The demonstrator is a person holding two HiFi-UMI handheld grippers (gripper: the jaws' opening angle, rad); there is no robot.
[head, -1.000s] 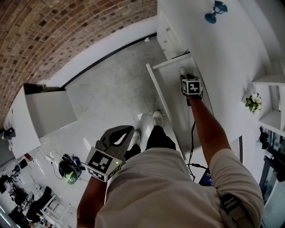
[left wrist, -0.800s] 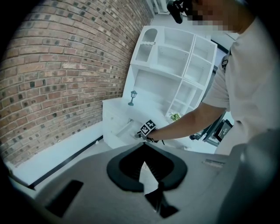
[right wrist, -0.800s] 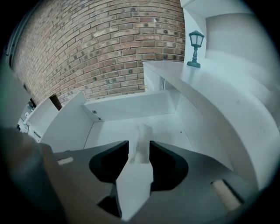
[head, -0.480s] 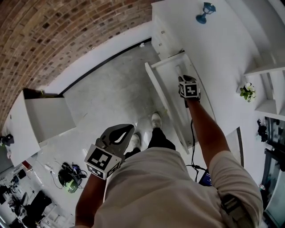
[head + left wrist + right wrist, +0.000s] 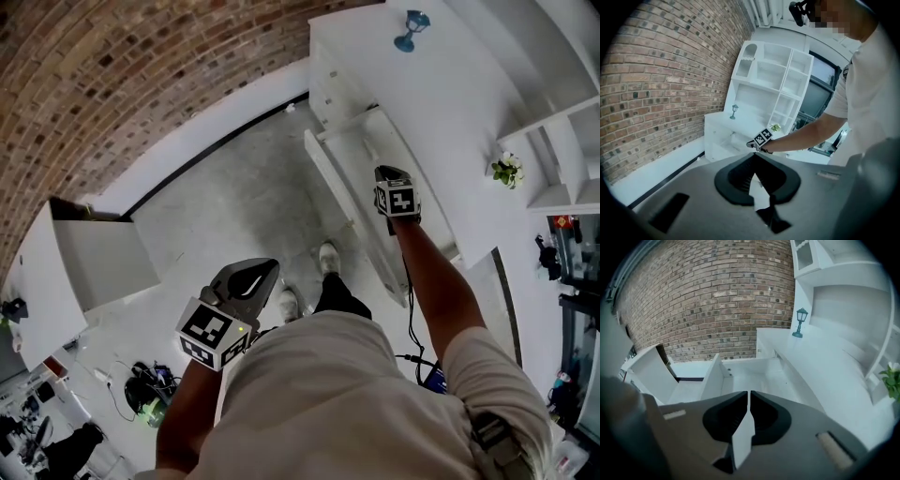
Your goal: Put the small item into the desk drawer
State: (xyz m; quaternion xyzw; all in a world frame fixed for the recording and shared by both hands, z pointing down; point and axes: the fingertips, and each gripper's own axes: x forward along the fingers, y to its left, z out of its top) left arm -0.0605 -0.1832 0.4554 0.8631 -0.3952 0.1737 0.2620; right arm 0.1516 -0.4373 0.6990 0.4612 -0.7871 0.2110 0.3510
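Observation:
The white desk drawer (image 5: 349, 159) stands pulled open, and its pale inside (image 5: 750, 373) shows nothing I can make out as the small item. My right gripper (image 5: 385, 172) hangs over the drawer at arm's length. Its jaws (image 5: 748, 395) are closing, with only a thin slit left and nothing between them. My left gripper (image 5: 270, 266) is held low by the person's waist, away from the desk. Its tips (image 5: 753, 155) meet on nothing.
A blue lamp (image 5: 410, 29) and a small potted plant (image 5: 507, 169) stand on the white desk top (image 5: 825, 362). White shelving (image 5: 774, 77) rises behind the desk. A white cabinet (image 5: 89, 267) stands at the left by the brick wall, and cables (image 5: 150, 384) lie on the floor.
The head view has swung, so the desk and drawer sit higher in the picture. The right gripper stays over the open drawer. The left gripper has barely moved.

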